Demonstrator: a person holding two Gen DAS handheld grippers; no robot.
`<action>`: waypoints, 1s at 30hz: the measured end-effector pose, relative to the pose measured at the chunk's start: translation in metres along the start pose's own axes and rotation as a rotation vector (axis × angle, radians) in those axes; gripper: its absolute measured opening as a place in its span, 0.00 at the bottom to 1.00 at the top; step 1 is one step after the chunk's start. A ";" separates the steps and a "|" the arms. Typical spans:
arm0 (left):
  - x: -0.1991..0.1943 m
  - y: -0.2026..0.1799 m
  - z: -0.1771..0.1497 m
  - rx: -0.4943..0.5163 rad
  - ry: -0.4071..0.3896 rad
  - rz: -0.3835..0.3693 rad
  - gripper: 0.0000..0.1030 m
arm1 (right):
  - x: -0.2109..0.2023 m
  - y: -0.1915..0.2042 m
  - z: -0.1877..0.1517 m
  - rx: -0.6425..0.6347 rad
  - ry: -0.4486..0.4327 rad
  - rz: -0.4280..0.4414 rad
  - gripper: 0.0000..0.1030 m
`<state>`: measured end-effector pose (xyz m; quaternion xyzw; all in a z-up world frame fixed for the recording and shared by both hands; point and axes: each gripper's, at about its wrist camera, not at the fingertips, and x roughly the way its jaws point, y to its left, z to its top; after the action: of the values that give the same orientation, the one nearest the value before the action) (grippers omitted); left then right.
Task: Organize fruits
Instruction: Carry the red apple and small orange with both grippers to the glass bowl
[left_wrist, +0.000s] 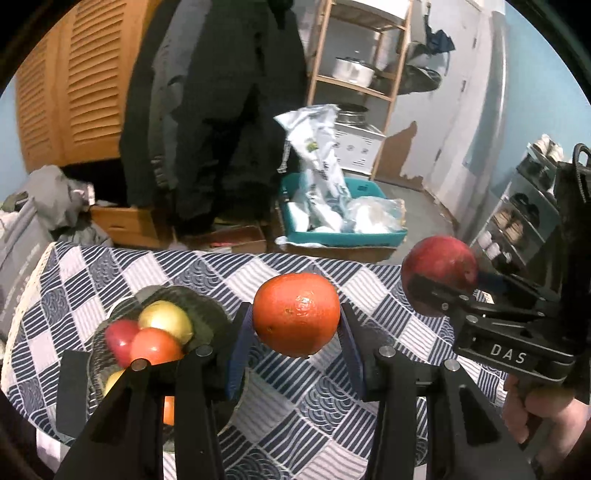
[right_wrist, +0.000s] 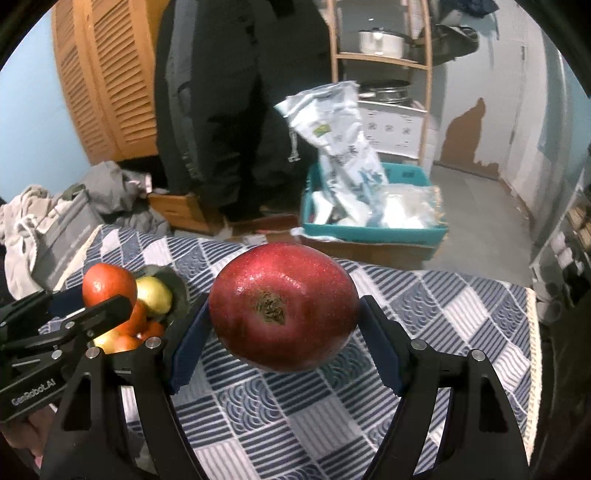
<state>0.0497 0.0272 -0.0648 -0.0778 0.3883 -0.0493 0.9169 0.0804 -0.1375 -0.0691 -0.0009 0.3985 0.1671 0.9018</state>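
My left gripper (left_wrist: 295, 332) is shut on an orange (left_wrist: 296, 314), held above the checked tablecloth (left_wrist: 295, 402). My right gripper (right_wrist: 284, 332) is shut on a large red pomegranate (right_wrist: 283, 305), also off the cloth. In the left wrist view the pomegranate (left_wrist: 439, 271) and the right gripper (left_wrist: 443, 295) show at the right, with a hand (left_wrist: 543, 413) under it. A dark glass bowl (left_wrist: 207, 314) at the left holds several fruits, among them a yellow one (left_wrist: 166, 320) and red ones (left_wrist: 155, 347). In the right wrist view the orange (right_wrist: 109, 284) hangs just over the bowl (right_wrist: 177, 291).
The table's far edge (left_wrist: 221, 251) runs close behind the bowl. Beyond it stand a teal crate with plastic bags (left_wrist: 340, 218), a wooden shelf rack with pots (left_wrist: 354, 70), hanging dark coats (left_wrist: 221, 110) and a pile of grey cloth (left_wrist: 33, 221) at the left.
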 end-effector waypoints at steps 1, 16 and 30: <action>-0.001 0.005 -0.001 -0.008 -0.002 0.007 0.45 | 0.004 0.004 0.001 -0.002 0.003 0.009 0.76; 0.003 0.075 -0.018 -0.122 0.031 0.112 0.45 | 0.064 0.066 0.004 -0.052 0.095 0.117 0.76; 0.023 0.122 -0.041 -0.207 0.111 0.192 0.45 | 0.128 0.112 -0.015 -0.078 0.242 0.213 0.76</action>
<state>0.0398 0.1397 -0.1314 -0.1319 0.4470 0.0746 0.8816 0.1159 0.0046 -0.1562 -0.0136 0.4952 0.2756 0.8238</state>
